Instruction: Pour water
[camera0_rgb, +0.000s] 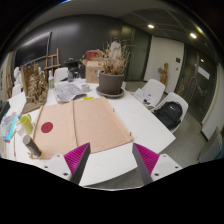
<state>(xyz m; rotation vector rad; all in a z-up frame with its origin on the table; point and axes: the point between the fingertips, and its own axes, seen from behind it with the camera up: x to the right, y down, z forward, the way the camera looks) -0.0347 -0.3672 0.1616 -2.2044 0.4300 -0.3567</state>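
My gripper (110, 160) is held high above the near end of a white table (140, 125). Its two magenta pads (76, 158) stand wide apart with only bare tabletop between them, so it is open and holds nothing. Ahead of the fingers lies a large brown paper sheet (85, 125) with a small red disc (47, 127) on its left part. Left of the sheet stand a dark upright object (33, 146) and a pale blue-green item (24, 125), both too small to identify. No cup or bottle is clearly seen.
A potted plant (110, 80) stands at the table's far end, with a crumpled grey cloth (70, 92) to its left. A wooden rack (35, 85) is at the far left. Chairs (168, 110) line the right side. Floor lies to the right.
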